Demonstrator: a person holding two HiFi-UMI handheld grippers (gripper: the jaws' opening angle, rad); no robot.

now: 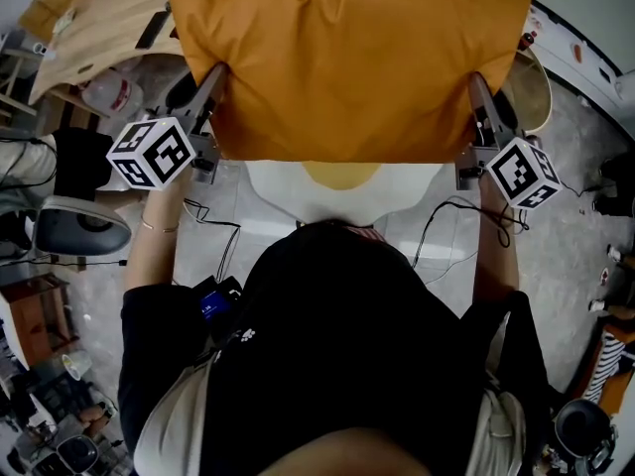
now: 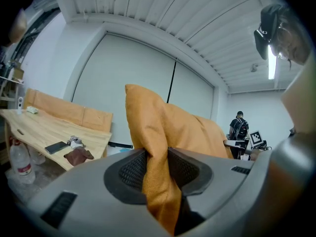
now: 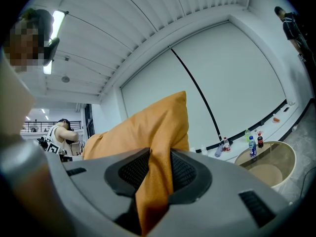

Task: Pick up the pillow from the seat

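Observation:
An orange pillow (image 1: 347,58) hangs in the air in front of me, stretched flat between both grippers. My left gripper (image 1: 220,72) is shut on the pillow's left edge, and in the left gripper view the orange cloth (image 2: 155,157) is pinched between the ribbed pads. My right gripper (image 1: 476,82) is shut on the right edge, with the pillow's fabric (image 3: 158,162) squeezed between its pads. Below the pillow a white seat (image 1: 288,191) with a yellow middle (image 1: 342,175) shows, partly hidden by the pillow and my head.
A wooden table (image 1: 94,23) with a phone and small items stands at the left, a plastic bottle (image 1: 114,92) by it. A round beige tub (image 1: 531,87) sits at the right. Cables lie on the grey floor. Another person (image 2: 239,127) stands far off.

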